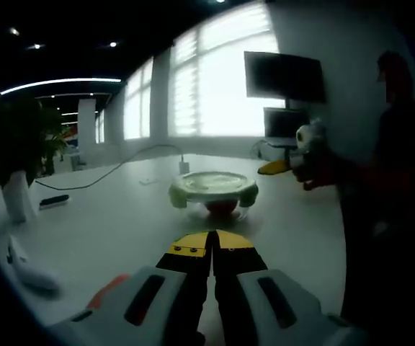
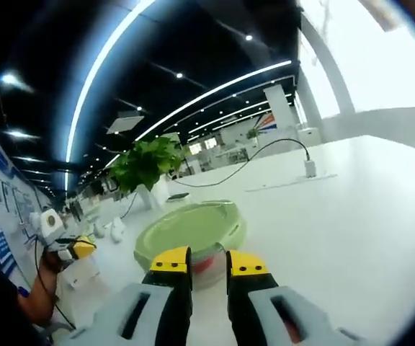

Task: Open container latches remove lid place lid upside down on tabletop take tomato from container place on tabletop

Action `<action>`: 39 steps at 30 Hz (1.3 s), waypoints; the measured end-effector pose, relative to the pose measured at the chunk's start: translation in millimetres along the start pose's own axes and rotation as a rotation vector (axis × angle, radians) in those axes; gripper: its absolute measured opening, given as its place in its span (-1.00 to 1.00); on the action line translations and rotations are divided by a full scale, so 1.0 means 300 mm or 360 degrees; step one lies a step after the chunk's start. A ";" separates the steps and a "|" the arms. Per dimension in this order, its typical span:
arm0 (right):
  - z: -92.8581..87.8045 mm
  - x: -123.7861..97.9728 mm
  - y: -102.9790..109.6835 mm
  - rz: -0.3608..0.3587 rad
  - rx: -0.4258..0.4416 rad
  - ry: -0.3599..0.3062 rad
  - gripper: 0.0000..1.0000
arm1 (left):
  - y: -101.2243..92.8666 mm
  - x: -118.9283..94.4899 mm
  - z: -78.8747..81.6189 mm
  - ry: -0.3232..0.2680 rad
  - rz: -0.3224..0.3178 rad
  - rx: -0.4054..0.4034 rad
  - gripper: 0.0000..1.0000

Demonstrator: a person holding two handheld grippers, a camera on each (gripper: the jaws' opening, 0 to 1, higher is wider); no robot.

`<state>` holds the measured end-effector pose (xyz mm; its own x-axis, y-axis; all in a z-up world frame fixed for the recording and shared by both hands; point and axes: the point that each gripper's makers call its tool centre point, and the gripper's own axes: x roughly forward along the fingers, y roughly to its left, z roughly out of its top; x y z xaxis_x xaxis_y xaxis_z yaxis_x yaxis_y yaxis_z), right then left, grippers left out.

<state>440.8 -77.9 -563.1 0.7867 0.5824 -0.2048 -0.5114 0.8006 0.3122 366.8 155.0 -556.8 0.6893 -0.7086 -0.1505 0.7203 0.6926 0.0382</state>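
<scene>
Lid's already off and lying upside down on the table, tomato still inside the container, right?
Not quite. The green lid is still on the container, as the right gripper view shows. The tomato is indeed still inside, seen red through the clear wall in the left gripper view.

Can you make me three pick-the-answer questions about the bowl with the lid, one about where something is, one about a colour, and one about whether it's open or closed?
1. Where is the tomato?
A. Inside the container
B. On the bare tabletop
C. Held in a gripper

2. What colour is the lid?
A. Blue
B. Light green
C. Black

3. What state is the container in?
A. Lid lying upside down beside it
B. Tipped on its side
C. Lid on top

Answers:
1 A, the red tomato shows through the clear wall under the lid.
2 B, the right gripper view shows it pale green.
3 C, the lid covers the container in both views.
</scene>
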 end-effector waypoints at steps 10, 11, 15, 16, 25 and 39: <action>0.037 0.081 -0.076 -0.0107 0.0497 -0.0091 -0.53 | -0.005 0.002 -0.009 0.0021 -0.0003 0.0040 -0.96; 0.033 0.088 -0.087 -0.0117 0.0557 -0.0090 -0.53 | -0.005 0.002 -0.010 0.0024 -0.0003 0.0044 -0.96; 0.014 0.116 -0.097 -0.0095 0.0715 -0.0081 -0.52 | -0.007 0.002 -0.010 0.0023 -0.0007 0.0044 -0.96; 0.009 0.123 -0.096 -0.0090 0.0748 -0.0073 -0.52 | -0.008 0.002 -0.008 0.0020 -0.0007 0.0043 -0.96; -0.029 0.152 -0.072 -0.0151 0.1183 -0.0151 -0.33 | -0.008 0.004 -0.012 0.0029 -0.0006 0.0055 -0.96; -0.064 0.181 -0.108 -0.0308 0.1732 -0.0420 -0.38 | -0.007 0.006 -0.015 0.0036 -0.0002 0.0069 -0.96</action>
<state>493.5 -69.7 -602.1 0.9339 0.3115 -0.1757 0.0972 0.2517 0.9629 366.1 152.8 -561.7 0.6867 -0.7061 -0.1728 0.7243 0.6847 0.0808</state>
